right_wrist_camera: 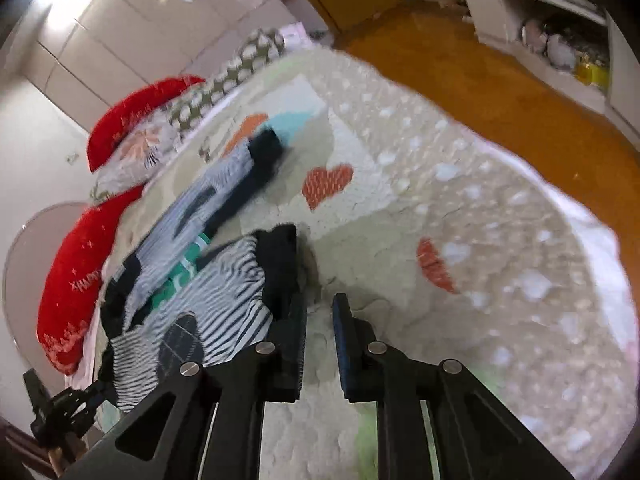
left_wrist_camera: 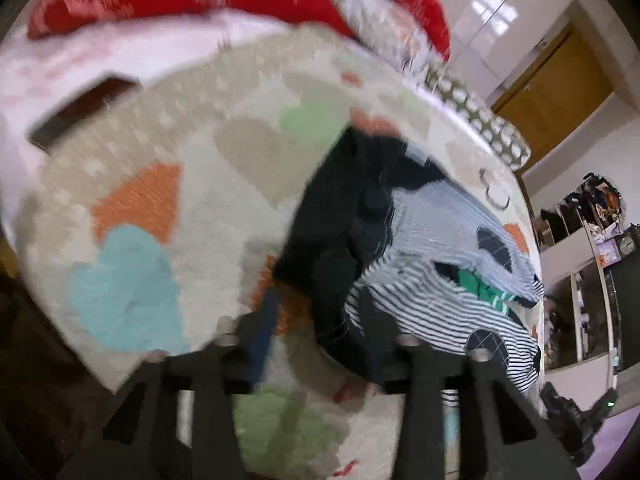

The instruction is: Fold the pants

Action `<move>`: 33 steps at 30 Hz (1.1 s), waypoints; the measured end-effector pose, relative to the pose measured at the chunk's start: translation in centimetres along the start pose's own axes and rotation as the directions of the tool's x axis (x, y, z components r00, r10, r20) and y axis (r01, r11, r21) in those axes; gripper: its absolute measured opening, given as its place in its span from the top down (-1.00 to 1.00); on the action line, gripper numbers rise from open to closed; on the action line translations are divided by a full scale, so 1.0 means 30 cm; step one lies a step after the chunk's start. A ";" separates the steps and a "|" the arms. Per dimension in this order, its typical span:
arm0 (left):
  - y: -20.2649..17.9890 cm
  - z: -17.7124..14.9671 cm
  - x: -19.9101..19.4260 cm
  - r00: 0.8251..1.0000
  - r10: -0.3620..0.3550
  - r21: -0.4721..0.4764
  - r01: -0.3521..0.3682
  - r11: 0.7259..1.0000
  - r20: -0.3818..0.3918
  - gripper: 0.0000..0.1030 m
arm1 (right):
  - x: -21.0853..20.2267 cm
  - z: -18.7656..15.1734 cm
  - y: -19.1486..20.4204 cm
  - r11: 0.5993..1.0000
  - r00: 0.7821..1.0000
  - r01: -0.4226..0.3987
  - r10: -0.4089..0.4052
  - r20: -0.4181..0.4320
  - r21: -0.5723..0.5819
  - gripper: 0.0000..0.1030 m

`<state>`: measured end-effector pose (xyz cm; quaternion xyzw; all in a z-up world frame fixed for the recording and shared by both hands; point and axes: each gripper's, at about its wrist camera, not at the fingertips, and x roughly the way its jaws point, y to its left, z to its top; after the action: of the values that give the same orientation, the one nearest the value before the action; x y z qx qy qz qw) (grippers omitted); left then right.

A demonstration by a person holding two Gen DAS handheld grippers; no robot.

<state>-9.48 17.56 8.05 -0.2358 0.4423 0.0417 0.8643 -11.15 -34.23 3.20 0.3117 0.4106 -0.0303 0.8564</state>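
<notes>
Below, right gripper hangs over bare bedspread, jaws narrowly apart, nothing between them. Left gripper blurred, jaws apart, dark pants under its right finger; grip unclear. Striped clothes piled beside the pants, red pillows beyond.

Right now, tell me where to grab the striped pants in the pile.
Probably take the striped pants at the dark bunched edge lying just ahead of the right gripper. Come in from the bare bedspread side: that edge stands raised, while other clothes overlap the far side.
</notes>
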 end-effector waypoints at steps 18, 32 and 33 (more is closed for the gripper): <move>-0.149 -0.074 -0.306 0.976 0.099 0.137 -0.127 0.982 0.196 -0.35 | -0.207 -0.177 0.280 0.904 0.933 0.078 0.083 0.351 -0.419 -0.29; -0.217 -0.119 -0.329 0.979 0.086 0.192 -0.122 0.974 0.186 -0.46 | -0.161 -0.208 0.229 0.912 0.962 0.055 0.060 0.266 -0.407 -0.29; -0.215 -0.120 -0.339 0.978 0.084 0.189 -0.120 0.975 0.192 -0.46 | -0.157 -0.209 0.235 0.911 0.964 0.054 0.060 0.261 -0.409 -0.29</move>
<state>-16.51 11.65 16.62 -0.1199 0.3748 0.0630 0.9172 -16.39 -26.02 7.23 0.1174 0.2877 0.0168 0.9503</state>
